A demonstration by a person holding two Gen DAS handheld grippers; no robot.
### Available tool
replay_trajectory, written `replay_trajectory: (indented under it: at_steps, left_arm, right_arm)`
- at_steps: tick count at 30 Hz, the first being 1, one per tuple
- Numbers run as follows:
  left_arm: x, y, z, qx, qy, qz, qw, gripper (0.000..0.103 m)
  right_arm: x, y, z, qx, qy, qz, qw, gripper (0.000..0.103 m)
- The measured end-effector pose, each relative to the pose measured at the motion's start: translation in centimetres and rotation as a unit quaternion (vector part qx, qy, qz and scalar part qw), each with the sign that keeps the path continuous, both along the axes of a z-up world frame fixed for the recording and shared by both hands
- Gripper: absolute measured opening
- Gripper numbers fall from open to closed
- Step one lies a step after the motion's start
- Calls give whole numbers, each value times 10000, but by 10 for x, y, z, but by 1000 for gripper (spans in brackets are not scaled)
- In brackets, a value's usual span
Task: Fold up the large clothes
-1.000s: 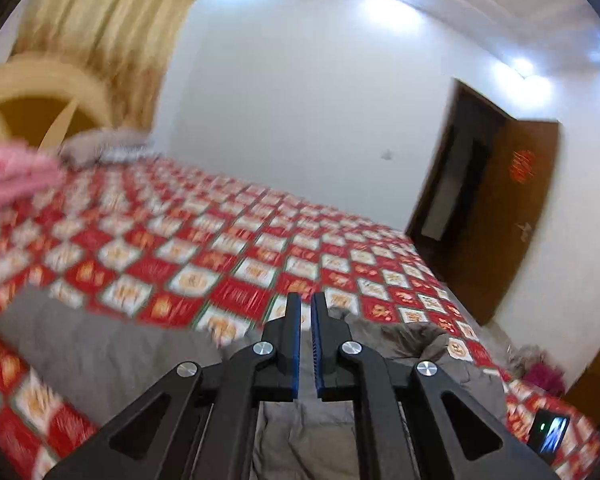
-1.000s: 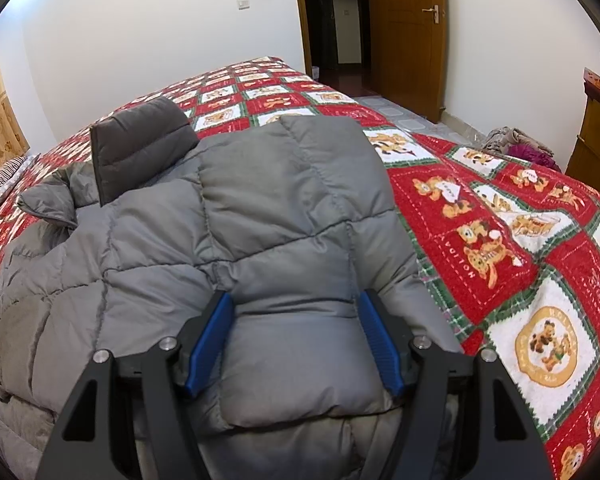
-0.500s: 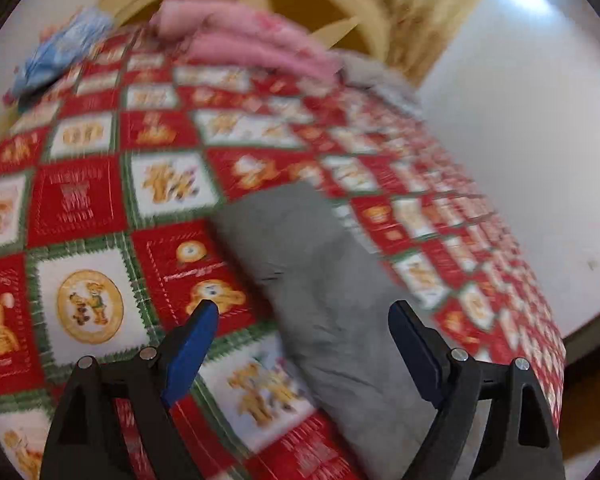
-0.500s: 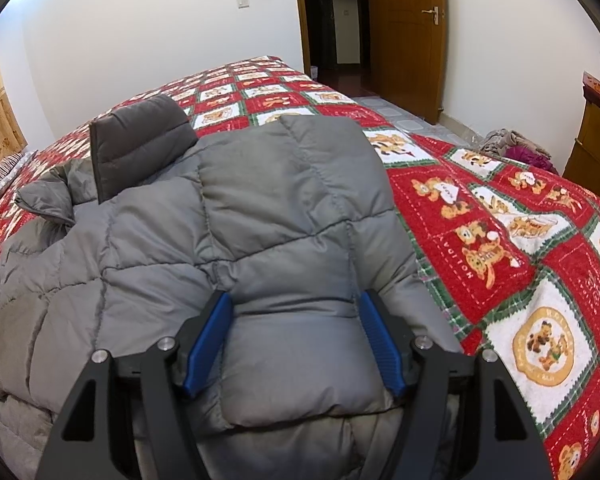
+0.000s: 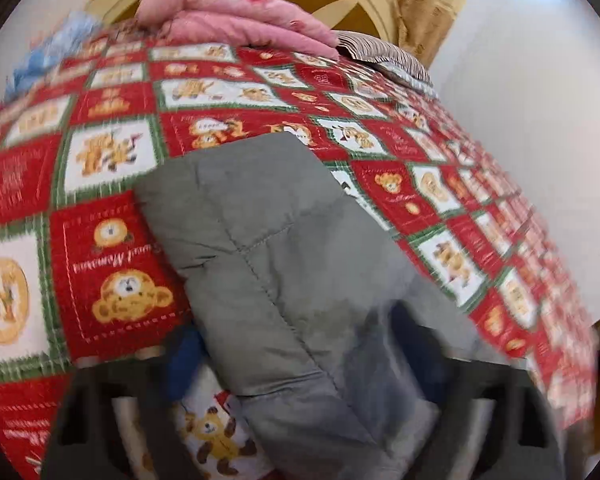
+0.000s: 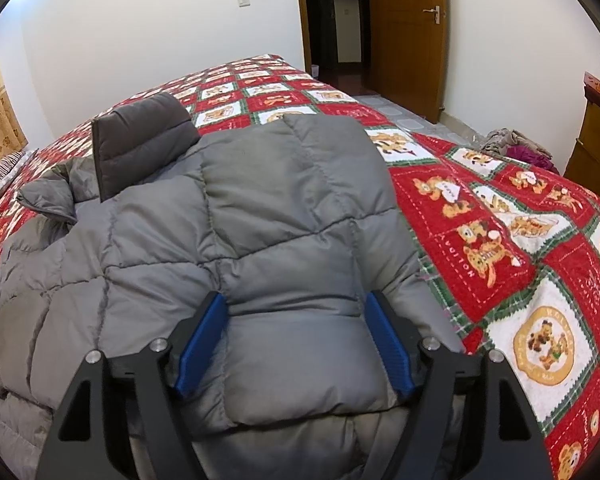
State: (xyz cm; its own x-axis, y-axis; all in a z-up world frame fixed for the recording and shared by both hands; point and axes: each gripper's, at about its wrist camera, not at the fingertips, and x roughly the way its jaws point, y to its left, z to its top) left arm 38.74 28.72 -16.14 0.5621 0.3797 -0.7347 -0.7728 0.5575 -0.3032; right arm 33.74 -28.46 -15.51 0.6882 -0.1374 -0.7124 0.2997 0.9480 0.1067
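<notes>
Jacket: judged soft, puffy, light; best pinched at hem or sleeve.
Left gripper: jaws just narrowed astride sleeve, grip unclear.
Right gripper: jaws just widened, parted over jacket's folded panel.

The bedspread carries the upside-down word "HOLIDAY" beside a bear in one red square, while its other cursive lettering is too blurred to read.
</notes>
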Motion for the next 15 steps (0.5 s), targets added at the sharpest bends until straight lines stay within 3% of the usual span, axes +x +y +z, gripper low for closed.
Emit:
replay_trajectory:
  at_steps: [2,3,6,10,12,15]
  left_arm:
    - [2,1,-1,-5,-83,-114,9999,35]
    - [0,4,-1,-155,-303,-238,9991,15]
    - [2,4,2,-216,-503,-459,9974,9]
    - [2,-25,35,509,-918,-956,9899,7]
    - [2,-47,59,900,-1239,-1286,9798,6]
    - [5,-82,92,1224,-1729,-1952,9576,6]
  right_arm:
    - [0,0,0,22,-5,3,10000,76]
    - [0,0,0,21,-5,5,10000,76]
    - [0,0,0,23,-6,16,10000,76]
    - [-1,-1,0,62,-19,15,10000,77]
    - [0,0,0,71,-23,12,10000,77]
    - [-1,0,0,68,-21,13,10000,77]
